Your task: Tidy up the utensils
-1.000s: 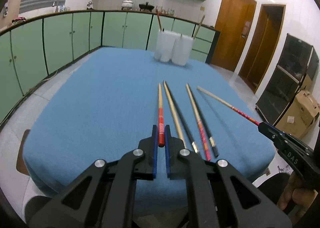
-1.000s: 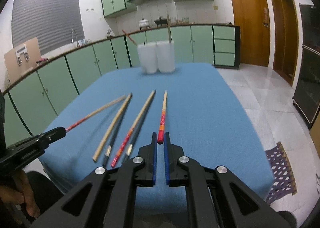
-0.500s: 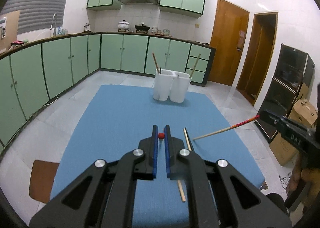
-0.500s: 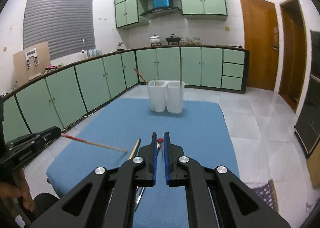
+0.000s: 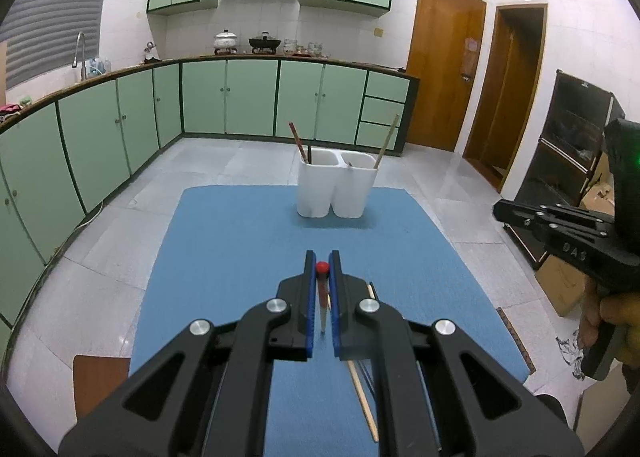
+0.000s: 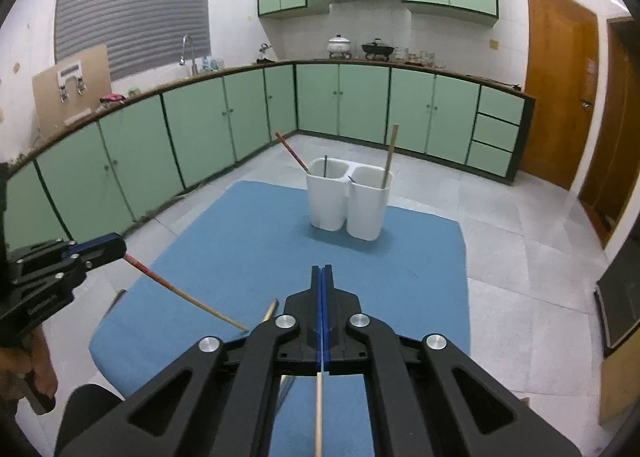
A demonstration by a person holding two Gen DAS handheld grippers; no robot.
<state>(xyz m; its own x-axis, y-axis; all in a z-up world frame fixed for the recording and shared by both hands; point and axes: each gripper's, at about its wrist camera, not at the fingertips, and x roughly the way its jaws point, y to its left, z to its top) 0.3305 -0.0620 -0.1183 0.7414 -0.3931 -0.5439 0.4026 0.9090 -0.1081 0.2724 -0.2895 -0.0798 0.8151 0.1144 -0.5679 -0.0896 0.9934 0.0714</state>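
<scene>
- My left gripper (image 5: 322, 271) is closed on a red-ended chopstick (image 5: 321, 268); its shaft hangs down between the blue pads, above the blue table cover (image 5: 224, 257).
- My right gripper (image 6: 321, 277) has its jaws pressed together on a pale wooden chopstick (image 6: 318, 413).
- The white two-compartment holder (image 6: 347, 201) stands at the far end of the cover, with chopsticks in both compartments.
- More chopsticks (image 5: 362, 397) lie on the cover below the left gripper.

Both grippers, left (image 5: 322, 271) and right (image 6: 321, 277), are raised with fingers clamped.
</scene>
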